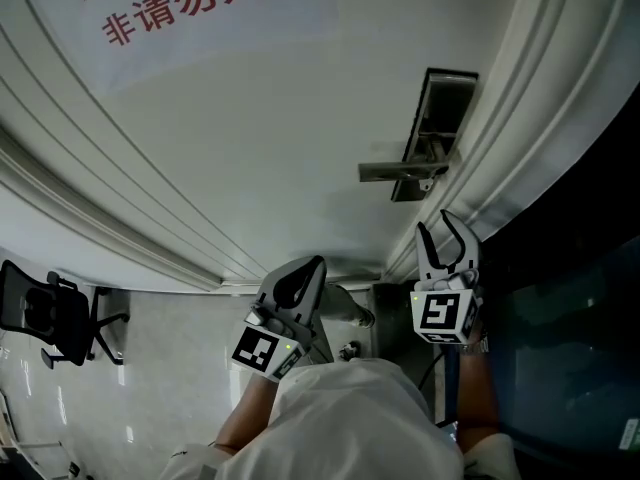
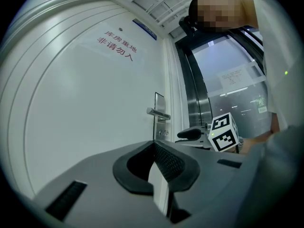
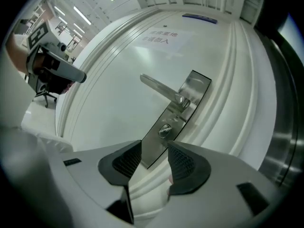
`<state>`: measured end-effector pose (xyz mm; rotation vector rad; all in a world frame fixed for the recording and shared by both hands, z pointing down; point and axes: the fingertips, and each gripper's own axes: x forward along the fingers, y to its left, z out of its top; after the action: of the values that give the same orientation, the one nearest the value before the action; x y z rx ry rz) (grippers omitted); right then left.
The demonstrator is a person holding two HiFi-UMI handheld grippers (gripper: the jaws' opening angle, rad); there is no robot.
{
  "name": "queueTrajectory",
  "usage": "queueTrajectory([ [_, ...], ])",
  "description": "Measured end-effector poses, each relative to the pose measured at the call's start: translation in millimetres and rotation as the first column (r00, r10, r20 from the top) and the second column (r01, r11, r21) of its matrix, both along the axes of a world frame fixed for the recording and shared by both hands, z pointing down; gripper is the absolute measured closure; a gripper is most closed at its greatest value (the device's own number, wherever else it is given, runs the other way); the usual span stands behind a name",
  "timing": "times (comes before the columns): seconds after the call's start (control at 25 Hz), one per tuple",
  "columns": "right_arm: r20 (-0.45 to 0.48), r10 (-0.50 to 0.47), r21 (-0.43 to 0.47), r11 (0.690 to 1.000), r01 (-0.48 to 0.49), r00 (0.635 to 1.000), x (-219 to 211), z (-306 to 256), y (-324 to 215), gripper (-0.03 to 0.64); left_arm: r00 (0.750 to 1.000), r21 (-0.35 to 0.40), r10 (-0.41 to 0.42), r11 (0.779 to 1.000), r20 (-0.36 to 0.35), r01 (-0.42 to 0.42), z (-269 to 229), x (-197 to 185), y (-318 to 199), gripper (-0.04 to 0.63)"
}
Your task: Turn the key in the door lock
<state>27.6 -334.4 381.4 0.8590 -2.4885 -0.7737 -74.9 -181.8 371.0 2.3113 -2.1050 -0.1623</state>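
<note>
White door point(image 1: 250, 138) under a red-lettered sign point(image 1: 180, 3): the right gripper point(image 3: 154, 148) stands wide and empty, clear of the door. Its gap faces the lock point(image 3: 165, 130) on a steel plate point(image 3: 197, 84), just below the handle point(image 3: 159, 87). No key can be made out there. Alongside, the left gripper point(image 2: 154, 145) is closed and empty.
</note>
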Motion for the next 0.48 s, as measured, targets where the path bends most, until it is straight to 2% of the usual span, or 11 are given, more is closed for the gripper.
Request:
queueTrajectory([
  [0.12,-0.117,0.023,0.131,0.991,-0.008,0.993,-6,-6,-4,0.459,0.999,0.029,0.033,0.999,0.007,-0.033,-7,6,-12,0.589],
  [0.28,-0.283,0.045,0.343,0.938,0.057,0.958,-15,-15,-15,0.460,0.999,0.089,0.045,0.995,-0.015,-0.043,-15,16,-25,0.589],
  [0.36,-0.350,0.063,0.407,0.909,0.091,0.935,-18,-19,-26,0.460,0.998,0.086,0.051,0.995,-0.029,-0.049,-11,21,-29,0.589],
  [0.48,-0.393,0.064,0.456,0.880,0.133,0.917,-25,-26,-31,0.460,0.998,0.077,0.057,0.996,-0.033,-0.054,-10,22,-27,0.589],
])
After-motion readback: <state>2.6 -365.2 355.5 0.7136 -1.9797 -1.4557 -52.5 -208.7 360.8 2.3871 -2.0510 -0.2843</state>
